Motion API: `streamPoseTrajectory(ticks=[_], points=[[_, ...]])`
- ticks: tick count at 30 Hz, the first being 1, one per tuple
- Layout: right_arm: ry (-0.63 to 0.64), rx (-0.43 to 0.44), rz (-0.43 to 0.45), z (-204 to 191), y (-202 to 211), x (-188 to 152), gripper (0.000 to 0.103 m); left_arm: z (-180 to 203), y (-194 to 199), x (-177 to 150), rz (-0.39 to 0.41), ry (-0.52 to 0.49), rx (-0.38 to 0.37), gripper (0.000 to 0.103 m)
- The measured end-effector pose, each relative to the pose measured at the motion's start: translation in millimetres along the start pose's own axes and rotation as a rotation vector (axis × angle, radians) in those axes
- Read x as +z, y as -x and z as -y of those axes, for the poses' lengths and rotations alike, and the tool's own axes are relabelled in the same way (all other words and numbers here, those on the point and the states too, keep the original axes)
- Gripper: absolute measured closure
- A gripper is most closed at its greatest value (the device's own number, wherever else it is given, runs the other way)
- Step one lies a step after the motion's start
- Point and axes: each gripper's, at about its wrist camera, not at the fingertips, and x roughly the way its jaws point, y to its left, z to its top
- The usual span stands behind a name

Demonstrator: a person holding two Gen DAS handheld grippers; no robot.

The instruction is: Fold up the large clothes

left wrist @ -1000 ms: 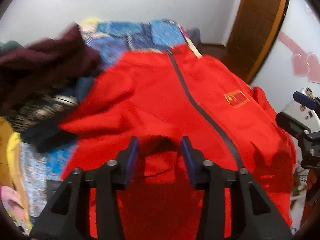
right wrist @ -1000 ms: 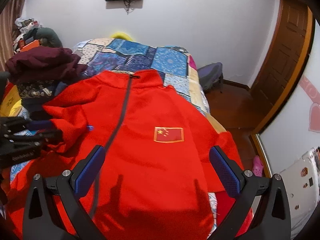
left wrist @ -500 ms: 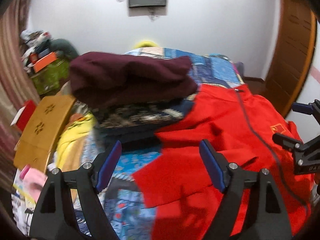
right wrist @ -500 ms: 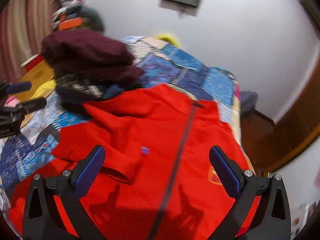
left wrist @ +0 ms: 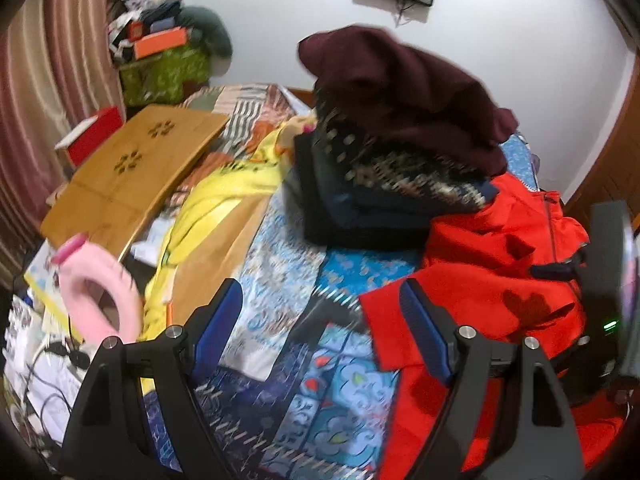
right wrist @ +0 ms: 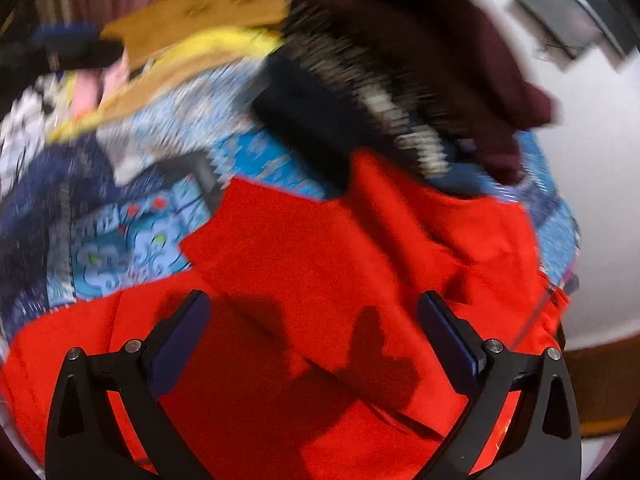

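Note:
A red zip jacket (left wrist: 500, 264) lies spread on the patchwork bedspread (left wrist: 280, 264). One folded sleeve edge ends by the right finger of my left gripper (left wrist: 320, 300). That gripper is open, hangs over bare bedspread and holds nothing. At the right edge of the left wrist view, the other gripper's fingers (left wrist: 554, 270) reach over the jacket. In the blurred right wrist view my right gripper (right wrist: 312, 308) stands wide open just above the jacket (right wrist: 360, 240), casting its shadow on the cloth, with nothing between its pads.
A stack of folded clothes, maroon on top (left wrist: 400, 88), sits on the bed beside the jacket's collar. Left of it lie a yellow cloth (left wrist: 224, 196), a wooden lap table (left wrist: 132, 168) and a pink ring cushion (left wrist: 100, 280). Cables and papers crowd the near left corner.
My left gripper let go of the red cloth, opened wide and swung left off the jacket onto the bedspread. My right gripper, still open, rolled, swung left and dropped closer to the jacket.

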Motion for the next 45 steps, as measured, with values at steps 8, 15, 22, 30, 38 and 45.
streamPoseTrajectory(ticks=[8,15,22,30,38,45], points=[[0.125,-0.024,-0.148,-34.1,-64.3,4.2,0.014,-18.0,-13.3,-19.7,-0.062,0.052,-0.007,0.023],[0.199,-0.143,-0.067,-44.4,-70.5,-2.6,0.073,-19.6,-18.6,-23.7,-0.080,0.062,-0.002,0.023],[0.073,-0.129,0.047,-25.1,-42.7,-13.3,0.094,-15.3,-17.6,-25.2,-0.082,0.056,0.002,0.023],[-0.237,-0.109,0.268,50.2,35.3,-0.1,0.096,3.5,-16.2,-20.0,-0.077,0.026,-0.005,0.023],[-0.568,-0.115,0.426,121.5,96.1,-53.7,0.096,56.8,-42.0,-25.1,-0.150,-0.087,-0.057,0.023],[-0.801,-0.196,0.481,183.8,120.4,-111.1,0.096,116.8,-80.8,-34.2,-0.248,-0.218,-0.099,0.023]])
